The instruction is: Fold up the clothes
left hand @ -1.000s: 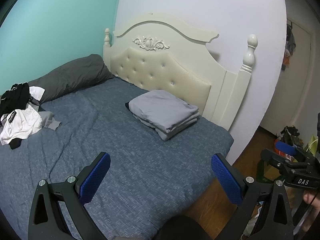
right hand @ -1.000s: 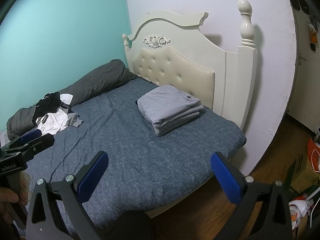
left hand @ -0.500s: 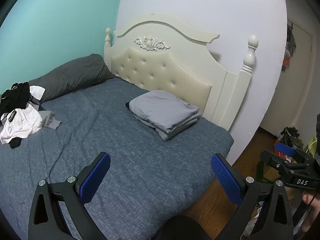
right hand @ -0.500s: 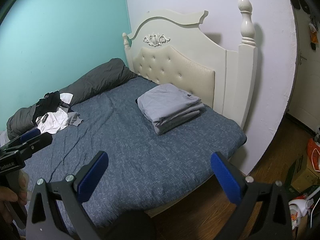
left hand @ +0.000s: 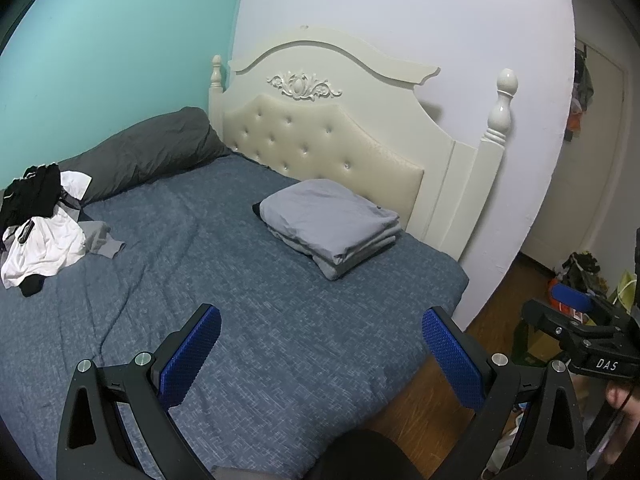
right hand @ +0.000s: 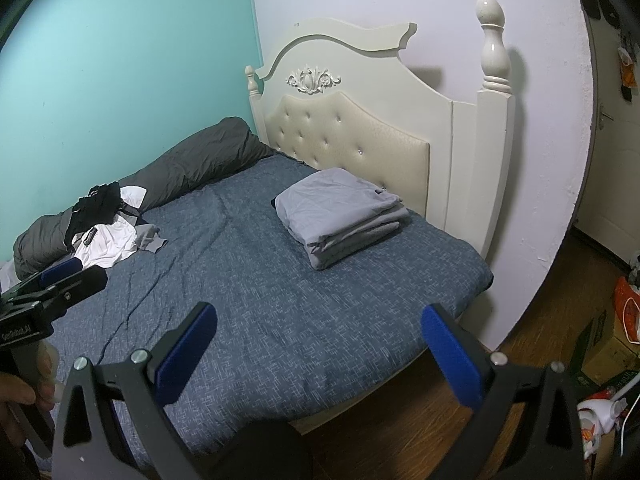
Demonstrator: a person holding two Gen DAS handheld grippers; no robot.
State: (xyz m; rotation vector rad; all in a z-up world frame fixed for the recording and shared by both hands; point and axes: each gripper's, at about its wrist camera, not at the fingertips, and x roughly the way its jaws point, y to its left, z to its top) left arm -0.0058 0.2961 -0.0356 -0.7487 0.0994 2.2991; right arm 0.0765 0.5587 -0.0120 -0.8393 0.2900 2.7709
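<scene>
Clothes lie in two groups on the blue bedspread: a folded grey stack sits squared up just in front of the tufted headboard, while an unfolded heap of white, black and grey garments is bunched at the far side against the dark grey bolster, well apart from the stack. Judging by this, part of the folding is done and the heap is what is left. Both the left gripper and the right gripper hang above the near edge of the bed with blue pads spread wide and nothing between them.
</scene>
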